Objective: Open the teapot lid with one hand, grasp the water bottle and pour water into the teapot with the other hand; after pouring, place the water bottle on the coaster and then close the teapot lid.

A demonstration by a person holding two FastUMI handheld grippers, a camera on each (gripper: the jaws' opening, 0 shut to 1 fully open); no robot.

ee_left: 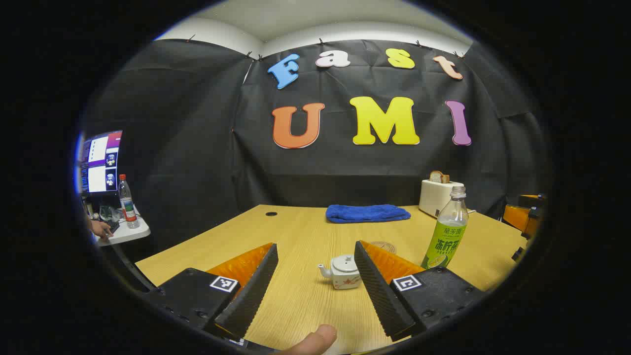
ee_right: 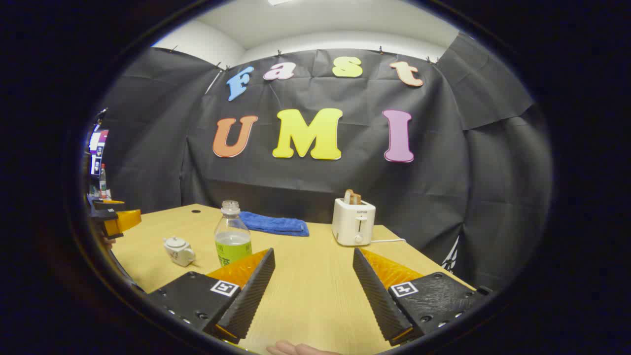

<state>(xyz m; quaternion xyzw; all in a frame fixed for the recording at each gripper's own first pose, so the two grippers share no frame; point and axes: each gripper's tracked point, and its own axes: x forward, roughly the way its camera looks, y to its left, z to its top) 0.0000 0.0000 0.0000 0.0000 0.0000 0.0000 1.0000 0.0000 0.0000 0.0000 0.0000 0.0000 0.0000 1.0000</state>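
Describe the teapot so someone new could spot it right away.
On the wooden table, look in front of the blue towel. Left of the green-labelled water bottle sits the teapot: small, white, squat, lid on, with a reddish pattern.

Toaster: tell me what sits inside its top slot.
A slice of browned bread stands upright in the slot of the white boxy toaster, its upper part sticking out. The lower part of the bread is hidden inside the toaster's body, so how deep it goes cannot be seen.
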